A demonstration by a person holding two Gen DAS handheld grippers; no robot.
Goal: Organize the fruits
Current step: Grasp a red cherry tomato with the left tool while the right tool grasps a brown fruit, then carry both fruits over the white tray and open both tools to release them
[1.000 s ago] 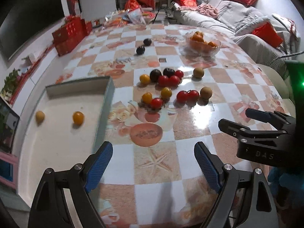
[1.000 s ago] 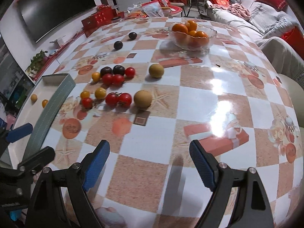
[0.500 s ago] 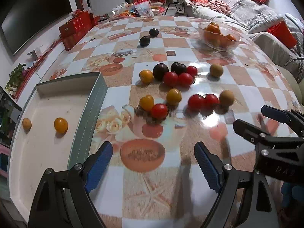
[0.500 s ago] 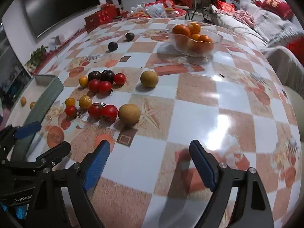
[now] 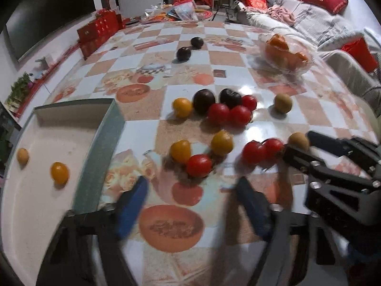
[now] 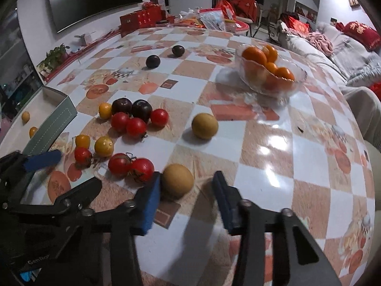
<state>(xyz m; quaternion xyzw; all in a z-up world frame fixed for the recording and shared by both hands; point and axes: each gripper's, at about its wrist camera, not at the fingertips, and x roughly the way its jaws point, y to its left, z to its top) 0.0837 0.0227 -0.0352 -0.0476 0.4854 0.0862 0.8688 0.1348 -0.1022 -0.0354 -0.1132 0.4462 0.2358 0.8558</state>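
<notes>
Red, yellow and dark tomatoes and tan round fruits lie loose on the patterned table. My right gripper (image 6: 185, 186) is open around a tan fruit (image 6: 177, 180), which lies between the blue pads close to the left pad (image 6: 150, 202). It also shows in the left wrist view (image 5: 298, 140). My left gripper (image 5: 193, 195) is open and empty just short of a red tomato (image 5: 198, 165) and a yellow one (image 5: 180, 150). A grey-green box (image 5: 100, 152) at the left holds two yellow fruits (image 5: 59, 172).
A glass bowl of oranges (image 6: 271, 74) stands at the back right. Two dark plums (image 6: 153, 61) lie farther back. A second tan fruit (image 6: 204, 125) lies mid-table. Red boxes and bags sit at the far edge, a sofa to the right.
Both grippers have moved forward toward the fruit cluster. The right gripper's pads now flank the near tan fruit, and its jaws have narrowed somewhat. The left gripper has come close to the nearest tomatoes.
</notes>
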